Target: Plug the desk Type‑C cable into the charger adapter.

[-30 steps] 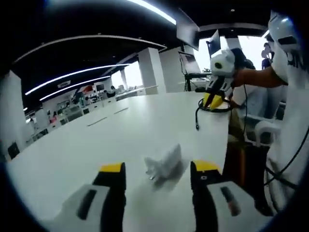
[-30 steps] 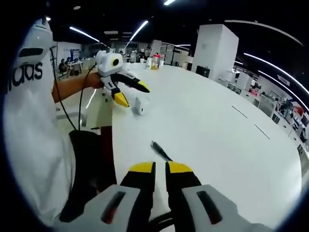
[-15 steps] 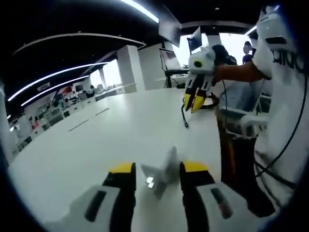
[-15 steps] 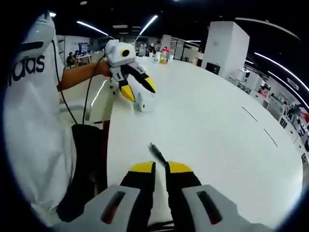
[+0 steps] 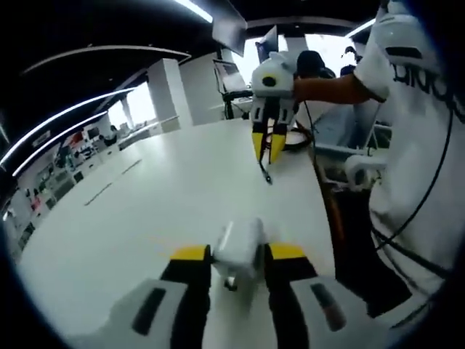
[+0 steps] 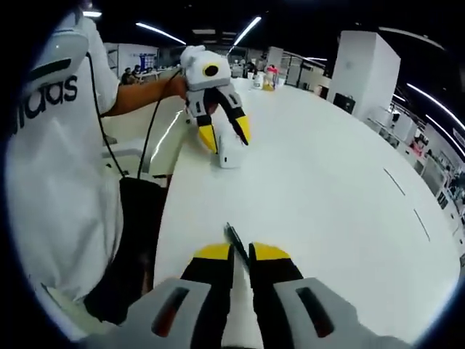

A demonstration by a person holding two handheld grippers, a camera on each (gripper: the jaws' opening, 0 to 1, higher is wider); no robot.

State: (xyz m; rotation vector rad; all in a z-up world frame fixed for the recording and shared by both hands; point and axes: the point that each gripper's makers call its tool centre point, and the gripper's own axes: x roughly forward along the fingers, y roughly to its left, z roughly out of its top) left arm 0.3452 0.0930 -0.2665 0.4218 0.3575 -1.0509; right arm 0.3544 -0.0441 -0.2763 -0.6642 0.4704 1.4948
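Observation:
The white charger adapter (image 5: 238, 249) sits between my left gripper's (image 5: 238, 254) yellow-tipped jaws, which are shut on it just above the white table (image 5: 160, 196). In the right gripper view the left gripper (image 6: 225, 138) shows at the table's near edge with the adapter (image 6: 231, 154) in its jaws. My right gripper (image 6: 241, 251) is shut on the black Type-C cable, whose plug (image 6: 232, 236) sticks out past the tips. In the left gripper view the right gripper (image 5: 267, 149) hangs over the table, the cable plug (image 5: 267, 174) pointing down.
A person in a white shirt (image 6: 58, 160) stands at the table's edge between the two grippers. A white chair arm (image 5: 360, 169) is beside the person. Bottles (image 6: 269, 75) stand at the table's far end. White pillars (image 6: 360, 73) rise behind.
My left gripper's jaws have moved in around the adapter and shut on it. The right gripper with the cable has come nearer to the left one.

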